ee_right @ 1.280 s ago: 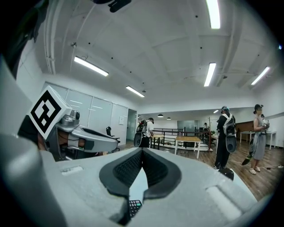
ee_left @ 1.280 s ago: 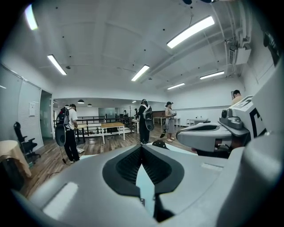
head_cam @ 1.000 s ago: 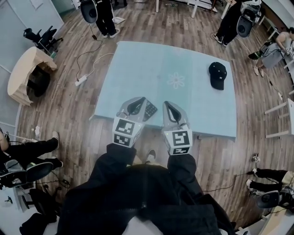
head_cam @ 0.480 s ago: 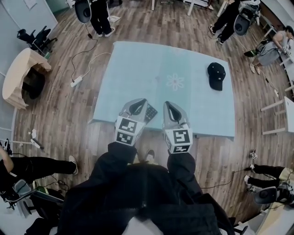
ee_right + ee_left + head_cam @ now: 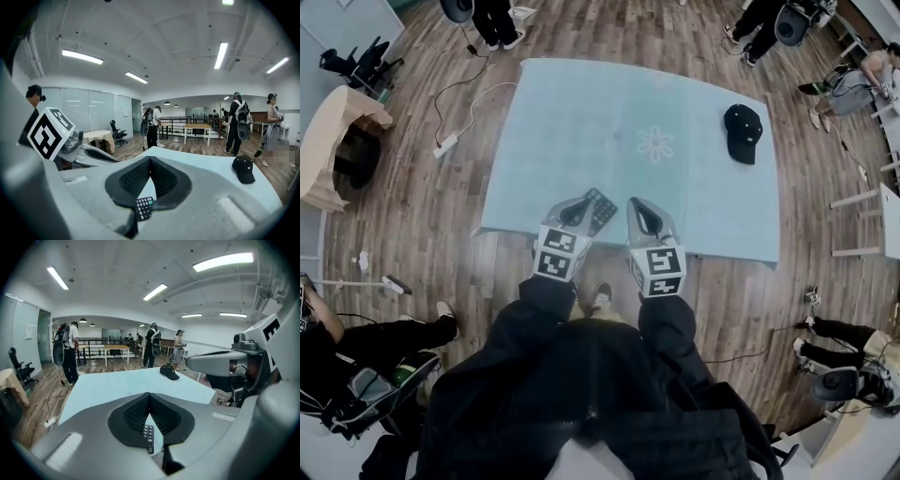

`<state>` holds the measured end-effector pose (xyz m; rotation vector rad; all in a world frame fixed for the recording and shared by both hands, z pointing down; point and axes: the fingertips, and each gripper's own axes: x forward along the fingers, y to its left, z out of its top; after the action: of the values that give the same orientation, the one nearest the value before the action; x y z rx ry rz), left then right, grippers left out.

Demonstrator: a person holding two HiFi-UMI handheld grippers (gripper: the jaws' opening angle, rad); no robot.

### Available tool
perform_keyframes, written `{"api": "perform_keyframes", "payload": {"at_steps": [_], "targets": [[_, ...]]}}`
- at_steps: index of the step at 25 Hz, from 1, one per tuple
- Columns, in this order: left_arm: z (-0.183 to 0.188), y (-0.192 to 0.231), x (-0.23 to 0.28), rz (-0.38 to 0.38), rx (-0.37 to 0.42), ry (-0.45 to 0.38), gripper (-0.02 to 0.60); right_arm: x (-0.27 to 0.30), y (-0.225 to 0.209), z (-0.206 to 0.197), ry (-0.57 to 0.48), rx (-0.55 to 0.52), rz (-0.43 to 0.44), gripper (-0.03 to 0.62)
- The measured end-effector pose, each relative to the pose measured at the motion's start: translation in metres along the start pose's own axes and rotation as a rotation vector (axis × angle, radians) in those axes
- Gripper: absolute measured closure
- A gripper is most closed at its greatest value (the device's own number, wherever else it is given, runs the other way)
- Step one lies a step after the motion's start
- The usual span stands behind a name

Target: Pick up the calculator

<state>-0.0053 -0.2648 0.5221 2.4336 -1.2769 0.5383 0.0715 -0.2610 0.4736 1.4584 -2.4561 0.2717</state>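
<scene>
- Left claw (image 5: 149, 395) closed tip to tip, gripping nothing, low over the near edge of the pale blue surface (image 5: 581, 112).
- Right claw (image 5: 150, 159) likewise closed and empty, close beside the left.
- Calculator (image 5: 603, 210) flat on the surface near that edge, just beside the left claw's tip, between the two claws.
- Black cap (image 5: 742, 132) well apart at the far right; flower print (image 5: 655, 143) mid-surface.
- Around the surface: wood floor (image 5: 412, 216), power strip (image 5: 443, 145) with cable, standing people (image 5: 153, 345).
</scene>
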Motion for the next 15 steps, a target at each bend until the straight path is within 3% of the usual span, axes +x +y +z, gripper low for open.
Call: {"api": "perform_keyframes", "payload": {"at_steps": [10,15], "targets": [[-0.101,0.012,0.024,-0.011,-0.165,0.209,0.584,0.015,0.001,-0.061,0.132,0.054,0.023,0.594],[-0.129,0.018,0.034,-0.024,-0.235,0.264,0.584,0.032,0.011,-0.093,0.204,0.067,0.048,0.594]]}}
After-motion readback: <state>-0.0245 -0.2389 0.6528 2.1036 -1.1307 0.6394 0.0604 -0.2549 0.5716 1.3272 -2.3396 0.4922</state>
